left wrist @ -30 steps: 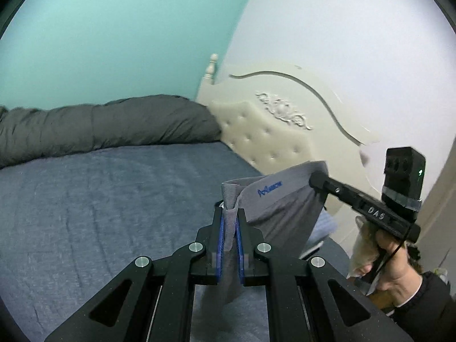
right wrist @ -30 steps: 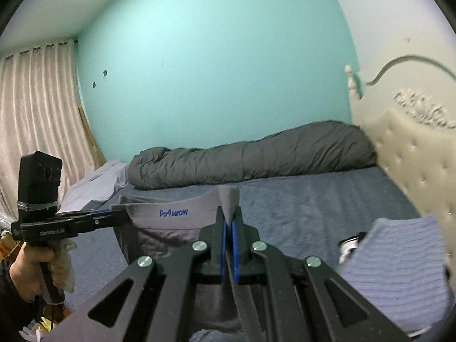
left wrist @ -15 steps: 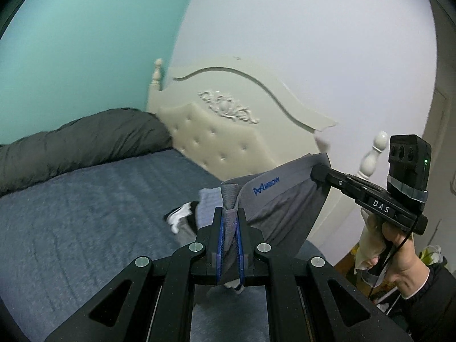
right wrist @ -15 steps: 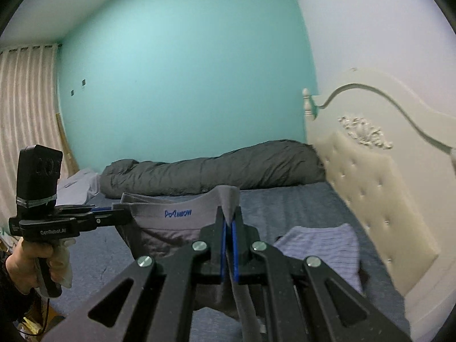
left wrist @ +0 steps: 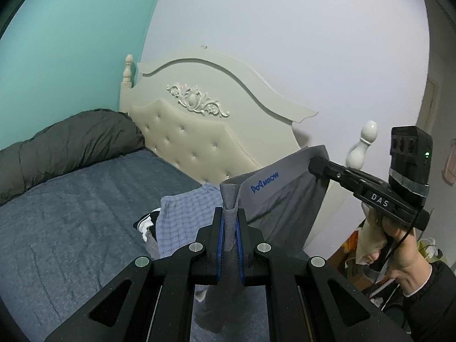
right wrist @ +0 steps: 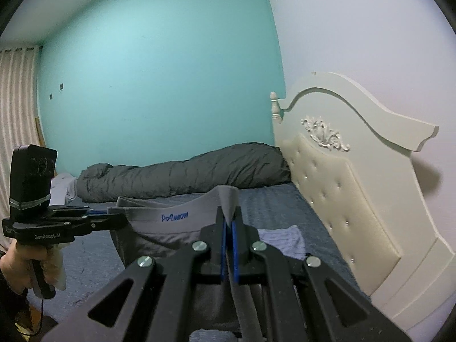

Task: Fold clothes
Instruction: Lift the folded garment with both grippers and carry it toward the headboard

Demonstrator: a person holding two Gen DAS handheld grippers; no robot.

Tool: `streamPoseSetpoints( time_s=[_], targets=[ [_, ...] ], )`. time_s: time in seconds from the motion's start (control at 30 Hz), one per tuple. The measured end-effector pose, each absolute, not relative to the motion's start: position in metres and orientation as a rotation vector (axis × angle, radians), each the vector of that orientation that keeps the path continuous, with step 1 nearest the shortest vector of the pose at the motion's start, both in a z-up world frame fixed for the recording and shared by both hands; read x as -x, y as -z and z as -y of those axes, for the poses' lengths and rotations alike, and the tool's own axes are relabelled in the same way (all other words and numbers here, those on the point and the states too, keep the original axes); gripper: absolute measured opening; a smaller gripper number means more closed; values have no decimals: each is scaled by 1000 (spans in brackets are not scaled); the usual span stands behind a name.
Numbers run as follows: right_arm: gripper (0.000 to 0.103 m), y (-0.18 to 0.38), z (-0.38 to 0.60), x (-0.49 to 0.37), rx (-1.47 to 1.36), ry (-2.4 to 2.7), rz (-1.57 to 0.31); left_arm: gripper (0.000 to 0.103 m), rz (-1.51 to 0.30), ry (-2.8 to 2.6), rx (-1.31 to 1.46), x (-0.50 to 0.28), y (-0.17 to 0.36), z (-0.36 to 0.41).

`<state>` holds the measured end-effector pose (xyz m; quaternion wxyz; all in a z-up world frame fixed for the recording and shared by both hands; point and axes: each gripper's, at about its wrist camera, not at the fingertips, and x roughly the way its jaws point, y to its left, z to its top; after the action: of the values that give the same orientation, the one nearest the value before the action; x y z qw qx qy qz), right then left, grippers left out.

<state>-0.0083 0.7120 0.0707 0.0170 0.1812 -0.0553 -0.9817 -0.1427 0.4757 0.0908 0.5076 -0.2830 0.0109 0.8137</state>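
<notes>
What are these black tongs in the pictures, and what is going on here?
No robot here: a person holds a hand-held gripper in each hand, each carrying a camera that looks along its jaws. One picture comes from the left gripper, the other from the right gripper. Each also shows the other from the side. Both are shut on the waistband of grey underwear, stretched between them above the bed. On the bed lie a checked garment and a rolled dark duvet, by the headboard.
</notes>
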Motion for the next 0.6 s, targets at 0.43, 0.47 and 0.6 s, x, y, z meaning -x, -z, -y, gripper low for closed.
streamPoseSetpoints(
  time_s=[0.43,0.47,0.6],
  targets=[
    [3,-24,-774,106,-817,3096,175,7,-30,-1966,843,240,-44,-547],
    [3,-19,-779,116,-838,3095,173,7,-35,-1969,854,249,-39,-553],
    [3,-1,-791,159,-915,3083,152,7,-54,-1976,901,286,-17,-575]
  ],
)
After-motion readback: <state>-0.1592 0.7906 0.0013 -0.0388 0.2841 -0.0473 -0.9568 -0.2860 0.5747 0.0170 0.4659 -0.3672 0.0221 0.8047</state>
